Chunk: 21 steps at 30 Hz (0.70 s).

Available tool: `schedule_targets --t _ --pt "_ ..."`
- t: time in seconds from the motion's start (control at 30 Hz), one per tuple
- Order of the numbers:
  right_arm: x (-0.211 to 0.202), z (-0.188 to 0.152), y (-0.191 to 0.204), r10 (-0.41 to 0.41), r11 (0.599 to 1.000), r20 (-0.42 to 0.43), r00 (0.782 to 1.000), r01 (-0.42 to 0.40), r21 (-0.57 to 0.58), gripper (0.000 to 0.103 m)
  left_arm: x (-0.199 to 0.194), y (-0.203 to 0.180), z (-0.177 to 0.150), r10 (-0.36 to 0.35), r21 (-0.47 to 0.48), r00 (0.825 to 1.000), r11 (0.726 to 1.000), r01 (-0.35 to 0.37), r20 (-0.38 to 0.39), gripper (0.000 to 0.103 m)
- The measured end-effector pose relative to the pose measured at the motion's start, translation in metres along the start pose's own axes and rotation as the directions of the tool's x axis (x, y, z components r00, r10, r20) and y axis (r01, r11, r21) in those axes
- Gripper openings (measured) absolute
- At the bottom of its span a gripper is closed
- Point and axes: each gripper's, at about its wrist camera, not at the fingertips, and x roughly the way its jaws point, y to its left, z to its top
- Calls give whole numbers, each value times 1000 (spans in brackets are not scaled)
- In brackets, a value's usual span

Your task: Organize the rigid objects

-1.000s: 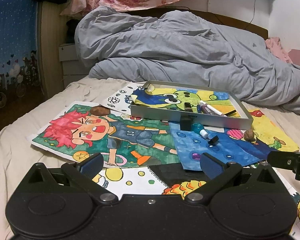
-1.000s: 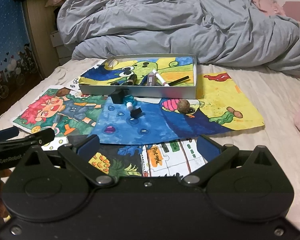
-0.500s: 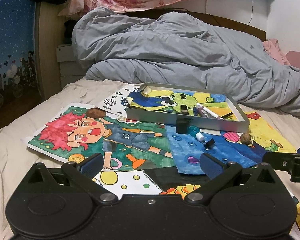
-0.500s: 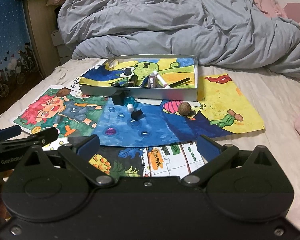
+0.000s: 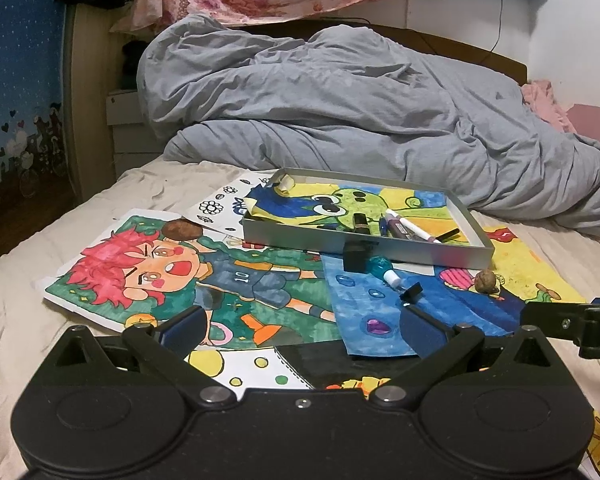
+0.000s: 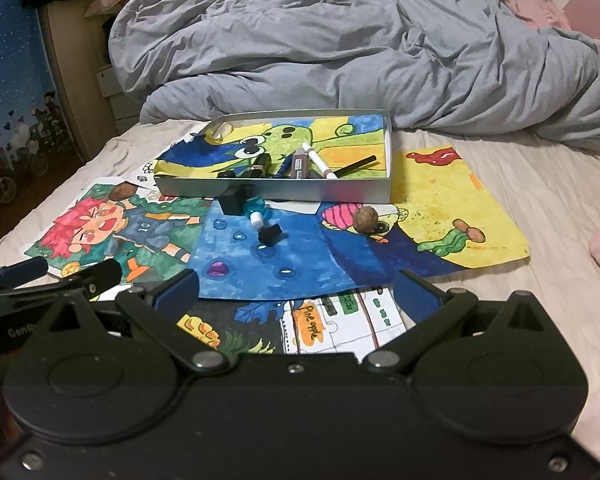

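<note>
Both tongs spread apart, empty: left gripper (image 5: 300,322), right gripper (image 6: 296,292). Small teal plastic bottle (image 6: 255,209) straight ahead, just before shallow grey metal tray (image 6: 276,192); long axis toward tongs, right nearer.

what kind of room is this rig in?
Most likely a home bedroom, perhaps a child's: the work surface is a bed with a rumpled grey duvet and a headboard, and coloured cartoon drawings lie over the sheet.
</note>
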Motion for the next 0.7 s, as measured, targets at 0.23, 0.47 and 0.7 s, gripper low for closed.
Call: schedule_targets --t 0.23,0.47,0.7 --pt "6 6 -2 -16 1000 -3 1000 16 -2 103 9 -5 4 4 35 1000 999 -4 9 102" --pt "13 13 -3 -36 999 -2 999 36 -26 103 23 -9 8 -13 68 1000 998 12 17 102" --pt "31 25 -8 -64 994 6 998 65 -91 103 55 -10 10 -38 88 999 995 38 -1 102"
